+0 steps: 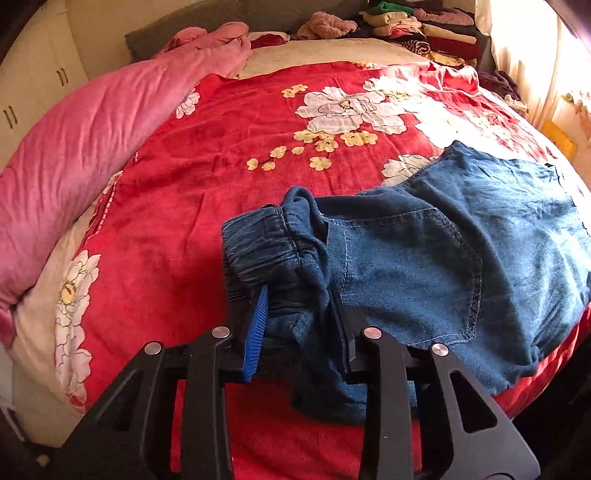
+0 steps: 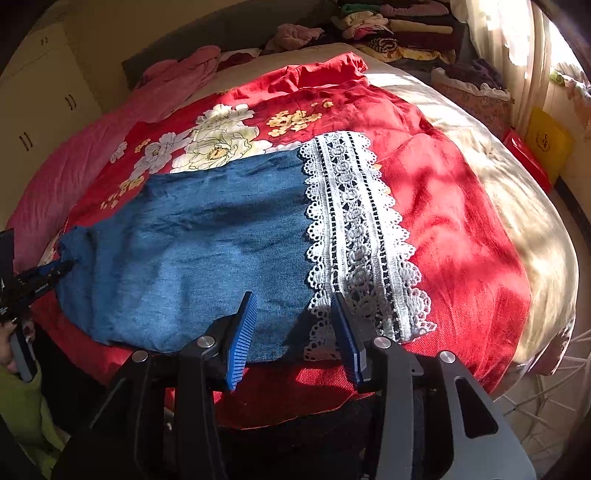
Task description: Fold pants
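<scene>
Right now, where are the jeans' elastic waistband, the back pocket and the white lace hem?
elastic waistband (image 1: 258, 247): left wrist view, on the gathered band.
back pocket (image 1: 413, 273): left wrist view, on the middle of the stitched patch.
white lace hem (image 2: 354, 229): right wrist view, on the central lace strip.

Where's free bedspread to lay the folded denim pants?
Free: red floral bedspread between rolled pink quilt and blue denim pants; also right of the pants' white lace hem. Crowded: stacked folded clothes at the far corner.
</scene>
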### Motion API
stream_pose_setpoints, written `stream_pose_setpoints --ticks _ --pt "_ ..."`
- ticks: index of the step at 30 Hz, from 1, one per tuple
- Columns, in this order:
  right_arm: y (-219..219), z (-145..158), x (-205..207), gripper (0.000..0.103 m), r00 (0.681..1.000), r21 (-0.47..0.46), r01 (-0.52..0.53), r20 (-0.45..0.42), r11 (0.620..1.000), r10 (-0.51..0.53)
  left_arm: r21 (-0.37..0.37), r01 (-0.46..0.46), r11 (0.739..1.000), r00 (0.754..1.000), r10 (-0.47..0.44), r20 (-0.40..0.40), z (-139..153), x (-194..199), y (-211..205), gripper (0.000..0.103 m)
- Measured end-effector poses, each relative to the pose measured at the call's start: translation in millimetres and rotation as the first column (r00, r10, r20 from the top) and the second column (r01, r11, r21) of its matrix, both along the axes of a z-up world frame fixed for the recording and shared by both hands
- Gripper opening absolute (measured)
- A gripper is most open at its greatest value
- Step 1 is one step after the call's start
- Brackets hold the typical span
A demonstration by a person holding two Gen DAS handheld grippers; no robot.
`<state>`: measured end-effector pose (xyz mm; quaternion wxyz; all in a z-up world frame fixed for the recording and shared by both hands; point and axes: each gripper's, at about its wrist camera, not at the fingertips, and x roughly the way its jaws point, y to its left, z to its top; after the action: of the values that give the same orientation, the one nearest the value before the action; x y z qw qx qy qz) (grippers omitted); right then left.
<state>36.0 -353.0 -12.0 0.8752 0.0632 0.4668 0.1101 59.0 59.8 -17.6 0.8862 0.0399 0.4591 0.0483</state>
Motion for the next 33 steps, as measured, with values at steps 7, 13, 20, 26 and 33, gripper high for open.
stream_pose_setpoints --ticks 7,13,20,26,33 --pt "0 -3 0 0.04 1.0 -0.007 0.0 -0.021 1.0 0.0 -0.007 -0.026 1.0 1.0 0.026 0.002 0 -3 14 0.023" --pt "-1 7 -4 0.04 1.0 0.0 -0.001 0.013 1.0 0.001 -0.03 -0.056 0.998 0.996 0.058 0.063 27 -16 19 0.034" --pt "22 12 -7 0.04 0.996 0.01 -0.077 0.038 0.997 0.076 -0.101 0.103 0.989 0.985 -0.087 0.148 58 -25 -24 0.067" --pt "37 -4 -4 0.054 0.993 -0.012 -0.115 -0.017 0.993 0.115 -0.123 0.246 0.962 0.969 -0.24 0.057 22 -9 -80 0.072" --pt "33 -17 -1 0.054 0.993 -0.005 -0.102 -0.059 0.995 0.101 -0.096 0.216 0.972 0.972 -0.223 -0.07 -24 0 -80 0.075"
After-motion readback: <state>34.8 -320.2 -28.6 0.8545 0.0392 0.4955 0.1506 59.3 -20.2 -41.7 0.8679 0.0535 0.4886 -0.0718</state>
